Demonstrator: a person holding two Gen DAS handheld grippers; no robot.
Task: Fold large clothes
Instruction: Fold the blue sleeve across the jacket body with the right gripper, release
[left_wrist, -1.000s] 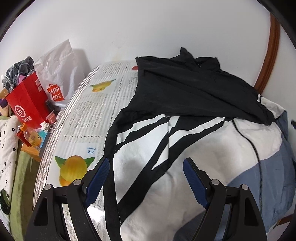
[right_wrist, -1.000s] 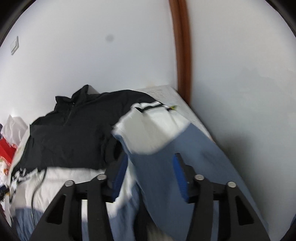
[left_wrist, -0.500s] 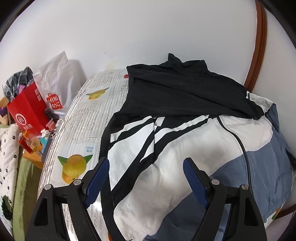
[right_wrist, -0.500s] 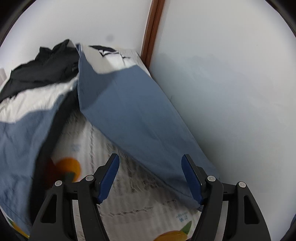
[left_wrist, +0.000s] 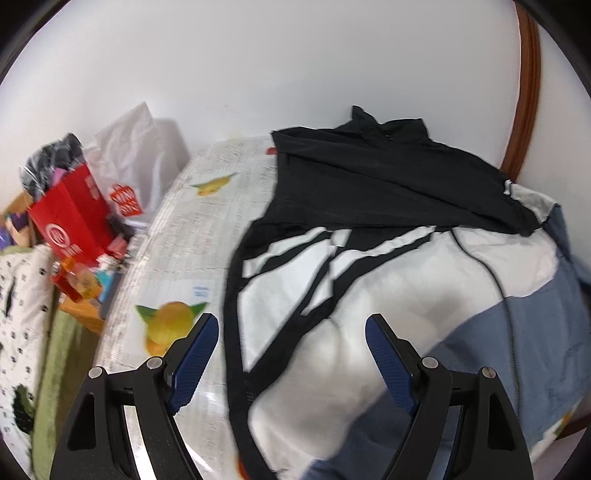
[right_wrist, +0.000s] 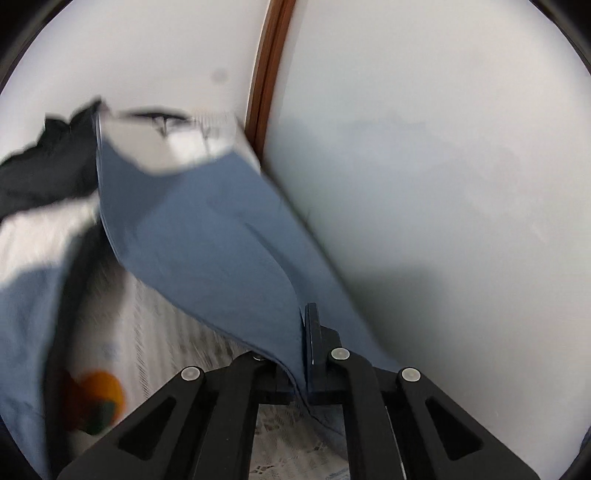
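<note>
A white wall (left_wrist: 295, 74) with a brown wooden trim strip (left_wrist: 526, 92) backs a bed covered in a fruit-printed sheet (left_wrist: 177, 266). Spread across it lies a large jacket (left_wrist: 388, 302), black at the collar end, white with black stripes in the middle and blue toward the near edge. The left gripper (left_wrist: 291, 354) hangs over the white part with its blue pads wide apart and nothing between them. The right gripper (right_wrist: 304, 343) is clamped tight on the jacket's blue sleeve (right_wrist: 207, 236), which stretches from its jaws up along the side wall toward the black collar. Beside the bed sit a red paper bag (left_wrist: 70, 218), a white shopping bag (left_wrist: 136, 162) and a green towel (left_wrist: 59, 369).
</note>
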